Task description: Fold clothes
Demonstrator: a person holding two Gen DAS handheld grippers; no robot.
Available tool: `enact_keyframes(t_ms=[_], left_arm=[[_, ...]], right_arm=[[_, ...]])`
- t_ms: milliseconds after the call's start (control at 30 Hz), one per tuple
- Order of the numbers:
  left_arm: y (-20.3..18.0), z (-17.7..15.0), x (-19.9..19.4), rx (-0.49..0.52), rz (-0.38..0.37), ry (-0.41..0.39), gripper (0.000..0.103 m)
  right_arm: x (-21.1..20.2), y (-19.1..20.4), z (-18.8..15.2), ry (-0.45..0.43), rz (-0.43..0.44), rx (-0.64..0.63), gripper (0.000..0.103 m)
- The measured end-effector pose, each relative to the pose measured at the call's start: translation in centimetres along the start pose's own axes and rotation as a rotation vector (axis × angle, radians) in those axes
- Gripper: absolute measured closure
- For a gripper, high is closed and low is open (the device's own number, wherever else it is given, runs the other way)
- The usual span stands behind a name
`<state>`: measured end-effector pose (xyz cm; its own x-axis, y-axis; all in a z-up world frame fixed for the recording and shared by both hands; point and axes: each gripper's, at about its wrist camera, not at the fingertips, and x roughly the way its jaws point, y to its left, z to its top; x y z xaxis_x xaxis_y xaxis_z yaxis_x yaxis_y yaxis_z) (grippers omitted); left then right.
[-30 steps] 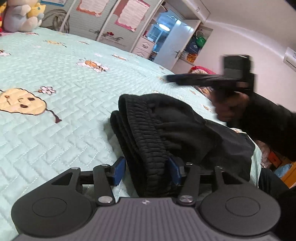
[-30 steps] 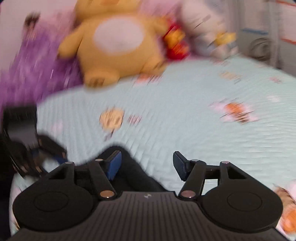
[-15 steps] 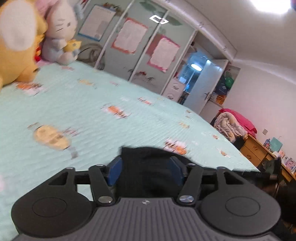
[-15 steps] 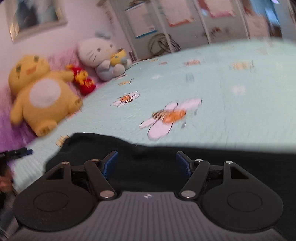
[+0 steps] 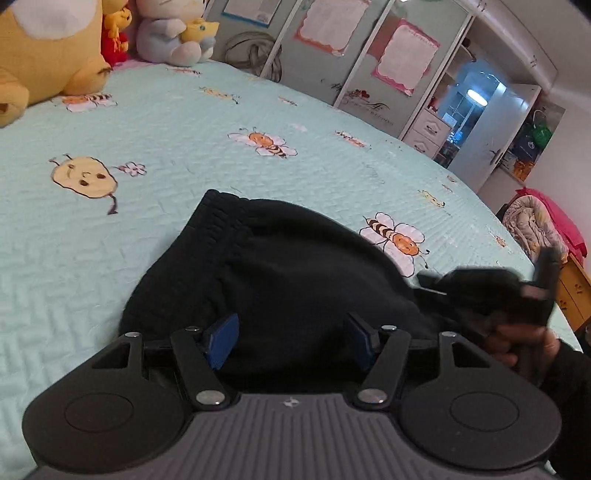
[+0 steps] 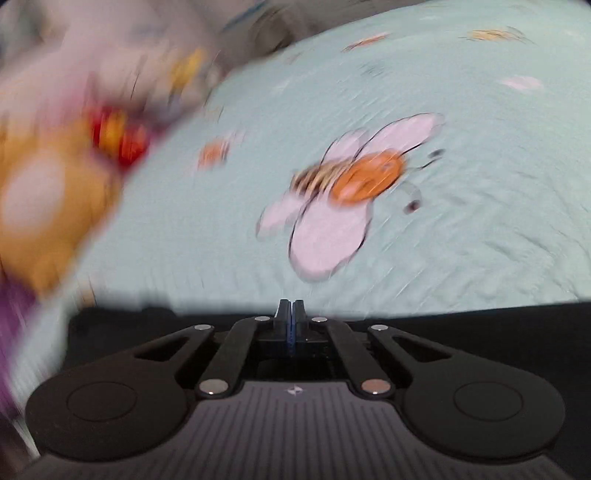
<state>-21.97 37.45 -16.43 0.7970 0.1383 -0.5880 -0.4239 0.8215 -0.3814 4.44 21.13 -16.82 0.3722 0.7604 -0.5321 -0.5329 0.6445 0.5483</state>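
Observation:
Black pants with a ribbed waistband lie bunched on the mint quilted bed. My left gripper is open, its blue pads on either side of the near edge of the pants. My right gripper has its jaws pressed together at the edge of the black cloth; whether cloth sits between the pads is hidden. The right wrist view is motion-blurred. The right gripper also shows in the left wrist view, at the pants' right side, held by a hand.
Plush toys sit at the head of the bed: a yellow one and a white one. Wardrobe doors stand beyond the bed. A pile of bedding lies at the right.
My right gripper went from open to jaws together at the pants' edge. The left gripper tilted down over the pants and stays open.

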Motion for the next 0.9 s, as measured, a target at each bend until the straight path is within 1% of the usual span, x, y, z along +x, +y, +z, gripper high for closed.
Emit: enact_keyframes(t_ms=[33,100,133,167,200,233,267,333,400,467,567,600,667,767,833,900], left_arm=[[0.1,-0.1,-0.7,-0.003,0.003,-0.009,0.035],[0.4,-0.4,-1.7,-0.017,0.015,-0.025,0.035],[0.6,-0.6,-1.6,-0.045,0.040,-0.025,0.035],[0.9,-1.0,-1.8,-0.078,0.059,-0.023,0.035],[1.3,-1.3,-2.0,-0.113,0.072,-0.018,0.035],[2.0,-1.7,-2.5,-0.153,0.087,-0.016,0.034],[2.6,-2.1,-3.1,-0.193,0.101,-0.013,0.033],[3.9,-2.9,-4.1,-0.274,0.124,-0.009,0.033],[5.5,-3.4,-4.8,-0.363,0.121,-0.010,0.033],[6.7,-3.6,-4.8,-0.455,0.104,-0.013,0.033],[7.1,-3.4,-4.5,-0.557,0.065,-0.049,0.033],[7.1,-3.3,-4.5,-0.590,0.061,-0.065,0.033],[7.1,-2.9,-4.4,-0.640,0.067,-0.088,0.029],[7.1,-2.0,-3.2,-0.656,0.102,-0.054,0.028],[7.2,-1.4,-1.9,-0.667,0.127,-0.006,0.028],[7.3,-0.7,-0.7,-0.677,0.111,0.012,0.028]], right_arm=[[0.1,-0.3,0.2,-0.006,-0.024,0.014,0.094],[-0.3,0.2,-0.5,0.005,-0.014,-0.029,0.085],[-0.6,0.5,-0.9,0.010,-0.009,-0.051,0.071],[-0.8,0.7,-1.2,0.015,-0.004,-0.072,0.069],[-0.9,0.8,-1.5,0.016,-0.024,-0.089,0.070],[-0.8,0.3,-1.6,-0.001,-0.098,-0.083,0.072],[-1.7,-0.2,-1.7,-0.026,-0.113,-0.054,0.072],[-5.0,-0.5,-2.6,-0.051,-0.028,-0.027,0.071],[-8.4,-0.8,-3.5,-0.075,0.057,0.000,0.068],[-11.8,-1.1,-4.6,-0.089,0.139,0.023,0.056],[-16.5,-1.4,-8.7,-0.019,0.237,0.019,0.053],[-17.7,-1.5,-10.2,0.014,0.251,0.017,0.052],[-19.1,-1.9,-13.1,0.089,0.282,0.036,0.052],[-19.6,-2.8,-16.0,0.161,0.304,0.100,0.052],[-19.2,-3.8,-16.7,0.182,0.314,0.155,0.052],[-18.5,-4.5,-16.9,0.177,0.330,0.204,0.052]])
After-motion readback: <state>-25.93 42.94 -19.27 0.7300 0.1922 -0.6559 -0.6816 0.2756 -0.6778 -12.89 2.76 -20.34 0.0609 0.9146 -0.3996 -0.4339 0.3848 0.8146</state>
